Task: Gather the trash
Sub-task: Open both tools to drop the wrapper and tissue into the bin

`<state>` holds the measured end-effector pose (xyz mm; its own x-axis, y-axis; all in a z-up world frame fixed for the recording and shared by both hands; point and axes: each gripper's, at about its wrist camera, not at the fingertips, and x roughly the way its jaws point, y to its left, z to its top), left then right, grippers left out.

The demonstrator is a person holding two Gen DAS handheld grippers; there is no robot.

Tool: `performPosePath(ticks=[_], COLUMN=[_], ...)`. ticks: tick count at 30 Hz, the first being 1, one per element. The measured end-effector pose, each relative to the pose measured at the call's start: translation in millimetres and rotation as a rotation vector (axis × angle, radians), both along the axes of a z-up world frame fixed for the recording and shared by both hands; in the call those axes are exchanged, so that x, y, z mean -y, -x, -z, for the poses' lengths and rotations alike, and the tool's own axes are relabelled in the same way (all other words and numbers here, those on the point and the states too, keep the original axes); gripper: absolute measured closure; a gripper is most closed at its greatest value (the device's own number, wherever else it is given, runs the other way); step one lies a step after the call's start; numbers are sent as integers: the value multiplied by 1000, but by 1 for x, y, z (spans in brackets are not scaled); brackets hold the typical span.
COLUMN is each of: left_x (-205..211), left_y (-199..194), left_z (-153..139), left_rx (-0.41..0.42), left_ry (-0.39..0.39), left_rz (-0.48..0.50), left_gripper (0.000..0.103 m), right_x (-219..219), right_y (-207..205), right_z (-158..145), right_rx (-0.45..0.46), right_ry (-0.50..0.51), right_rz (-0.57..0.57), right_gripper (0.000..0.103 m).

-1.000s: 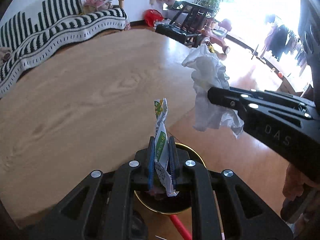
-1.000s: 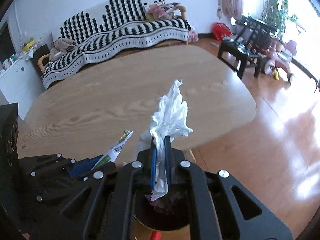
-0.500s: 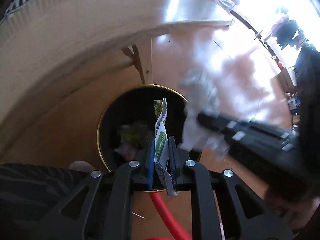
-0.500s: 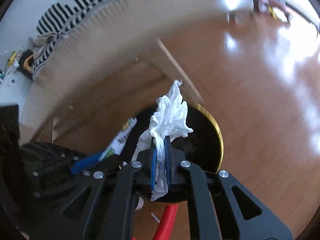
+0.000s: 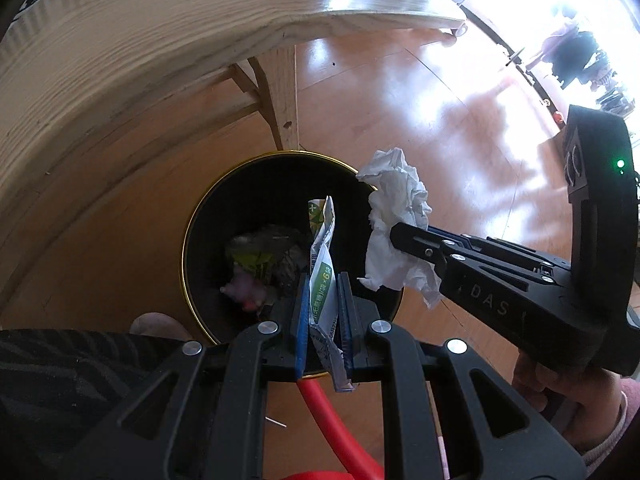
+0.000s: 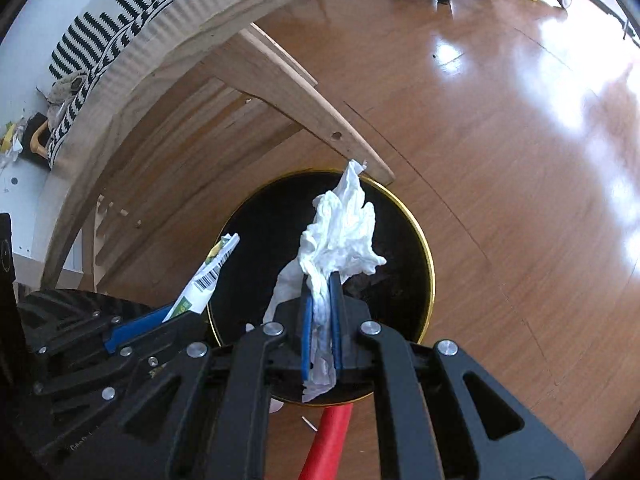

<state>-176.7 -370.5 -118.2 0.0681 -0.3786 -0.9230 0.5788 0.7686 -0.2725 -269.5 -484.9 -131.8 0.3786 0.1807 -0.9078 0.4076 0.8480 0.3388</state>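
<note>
Jaws of the left gripper (image 5: 323, 300) are clamped narrow on a flattened wrapper (image 5: 322, 276), which stands upright between the blue pads (image 5: 302, 316). It is white and green, printed with Chinese characters too small to read and "×6" on a green patch; from the right wrist view its other face shows a barcode. Jaws of the right gripper (image 6: 320, 304) are closed on a crumpled white tissue (image 6: 340, 228), which fans out above the pads and hangs a little below them. Seen from the left wrist camera, the right gripper's black body bears the raised letters "DAS", and a small green light glows on the housing behind it.

Both pieces of trash hang over a round black bin (image 5: 188, 240) with a thin gold rim, standing on the wooden floor (image 6: 520, 160). In the left wrist view the wrapper sits above the bin's middle, the tissue above its right rim. Inside the bin lie crumpled green-and-yellow packaging and something pink. A pale wooden leg (image 6: 304, 108) of the tabletop (image 5: 160, 32) slants down just behind the bin. A red tube (image 5: 332, 420) runs along the floor on the near side of the bin.
</note>
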Motion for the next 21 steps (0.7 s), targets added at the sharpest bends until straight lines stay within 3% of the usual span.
performPosePath(ticks=[12, 13, 14, 15, 16, 21], left_x=[2, 3, 3, 2, 0, -11], left_y=[-2, -3, -4, -5, -5, -6], left_z=[8, 11, 13, 12, 8, -7], left_rx=[-35, -45, -51, -42, -26, 5], left_ry=[-14, -31, -41, -34, -14, 58], left_rz=[23, 19, 9, 0, -12, -56], left_gripper=[87, 69, 27, 10, 6, 6], right_x=[18, 18, 21, 24, 27, 50], right_y=[1, 1, 3, 5, 7, 16], right_z=[4, 3, 2, -1, -5, -22], right_rx=[4, 0, 11, 29, 43, 71], right_ry=[-30, -31, -35, -30, -14, 77], right_rz=[20, 29, 46, 70, 92, 154], right_gripper=[95, 88, 53, 25, 10, 7])
